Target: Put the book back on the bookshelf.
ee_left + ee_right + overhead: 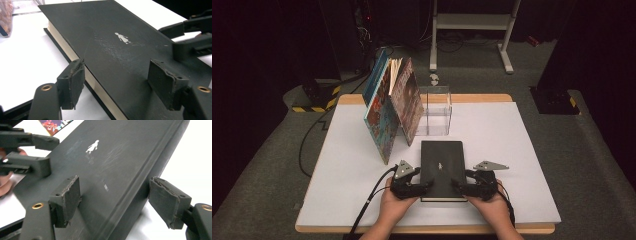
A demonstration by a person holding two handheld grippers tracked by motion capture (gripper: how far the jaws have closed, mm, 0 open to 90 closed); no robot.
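A black hardcover book (442, 167) with a small silver figure on its cover lies flat on the white table, near the front edge. My left gripper (428, 186) is at its near left corner. In the left gripper view the left gripper (118, 82) stands open, one pad (72, 80) beside the page edge and the other over the cover of the book (112, 45). My right gripper (456, 184) is at the near right corner. In its own view the right gripper (117, 200) is open astride the spine of the book (112, 170), with a gap at the outer pad (167, 202).
Colourful picture books (392, 107) stand propped against each other at the back left. A clear plastic box (434, 112) stands just right of them. The white table top (512, 150) spreads to the right. A white metal stand (472, 22) is on the floor behind.
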